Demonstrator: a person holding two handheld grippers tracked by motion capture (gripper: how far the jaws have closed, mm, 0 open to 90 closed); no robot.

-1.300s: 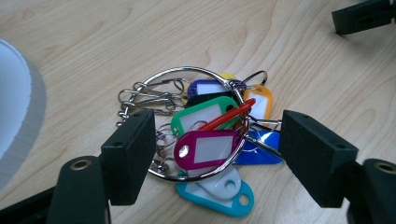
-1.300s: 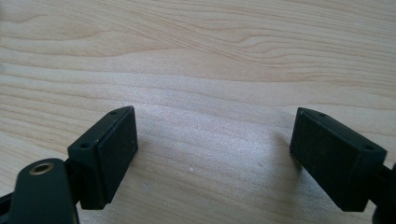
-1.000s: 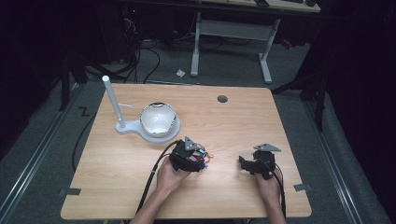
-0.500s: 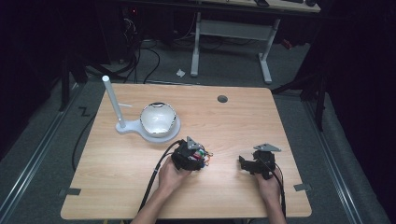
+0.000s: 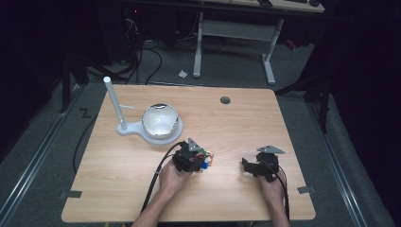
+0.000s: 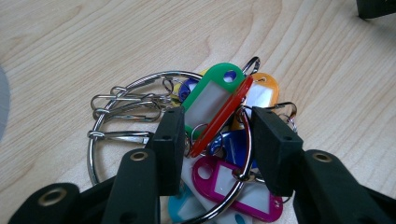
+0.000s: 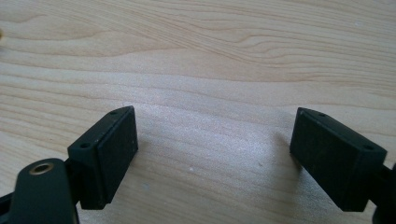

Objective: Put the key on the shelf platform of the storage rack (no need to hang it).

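The left gripper [image 6: 212, 140] sat low over a bunch of key tags [image 6: 219, 135] on the tabletop [image 6: 93, 42], its jaws having just been closing around them. In the left gripper view the green tag [image 6: 210, 95] and red tag [image 6: 222, 116] stood between the two jaws, with the big ring [image 6: 95, 149] looping out to the left and a few wire clips [image 6: 123, 105] beside it. Whether the pads actually pressed on the tags was hard to make out: a slim gap seemed to remain at each side. The pink tag [image 6: 233, 186] and a pale blue one lay partly under the jaws and were cut off at the bottom edge; an orange tag [image 6: 266, 91] peeked from behind the red.

In the high view the bunch [image 5: 204, 160] was a small, blurred cluster of colours just right of the left gripper [image 5: 189, 158], mostly covered by it and the hand [image 5: 172, 177].

The right gripper [image 7: 212, 154] stood wide apart over bare wood, nothing between its jaws; from above it [image 5: 257, 166] lay well apart from the tags, toward the tabletop's right edge.

A white lamp [image 5: 151, 120] stood at the far left, its stem base partly hidden behind the dome
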